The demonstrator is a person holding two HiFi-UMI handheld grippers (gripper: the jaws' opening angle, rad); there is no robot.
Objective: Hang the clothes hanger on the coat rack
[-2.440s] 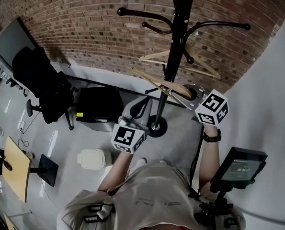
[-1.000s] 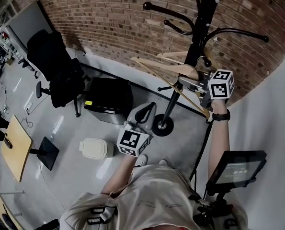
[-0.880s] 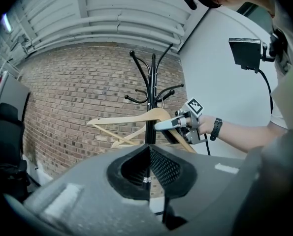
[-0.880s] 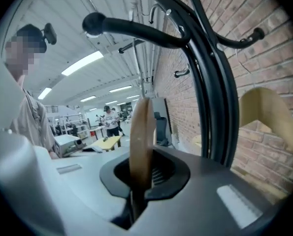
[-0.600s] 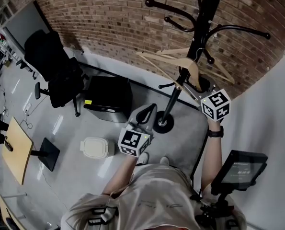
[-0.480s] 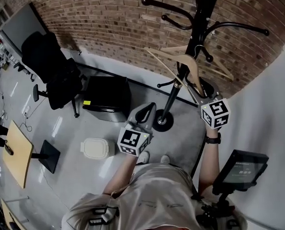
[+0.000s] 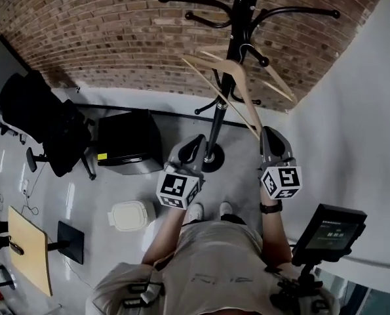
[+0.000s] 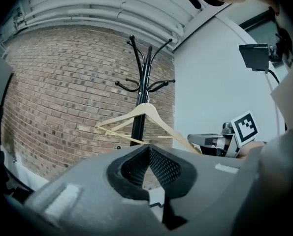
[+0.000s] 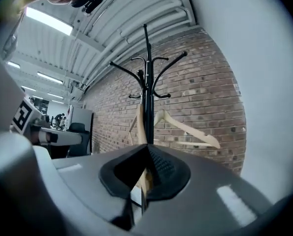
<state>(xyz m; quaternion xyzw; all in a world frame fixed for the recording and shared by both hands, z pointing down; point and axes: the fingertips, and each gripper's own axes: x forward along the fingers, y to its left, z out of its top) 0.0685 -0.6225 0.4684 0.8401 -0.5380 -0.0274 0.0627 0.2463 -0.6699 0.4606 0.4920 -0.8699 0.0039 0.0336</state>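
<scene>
1. Brick wall (image 7: 103, 31) behind, a plain white wall (image 7: 352, 110) to the right, glossy grey floor (image 7: 83, 195) below. An office chair (image 7: 44, 123), a black box (image 7: 126, 140) and a white bin (image 7: 130, 215) stand on the left, and a screen (image 7: 329, 231) sits on a stand at the right.
2. The black coat rack (image 7: 244, 12) stands dead ahead. The wooden hanger (image 7: 231, 65) is on it, hooked on what looks like a lower peg, tilted and clear of both grippers. A second hanger (image 7: 276, 87) hangs just behind the pole.
3. Left gripper (image 7: 195, 146): its own view shows the jaws pressed together with nothing between them, rack and hanger beyond.
4. Right gripper (image 7: 268, 136): the jaws have just been closing and now meet. They're empty, and the hangers seen past them are well off.
5. Both forearms reach forward. The grippers are held level, one on either side of the rack's pole, and both point at it.
</scene>
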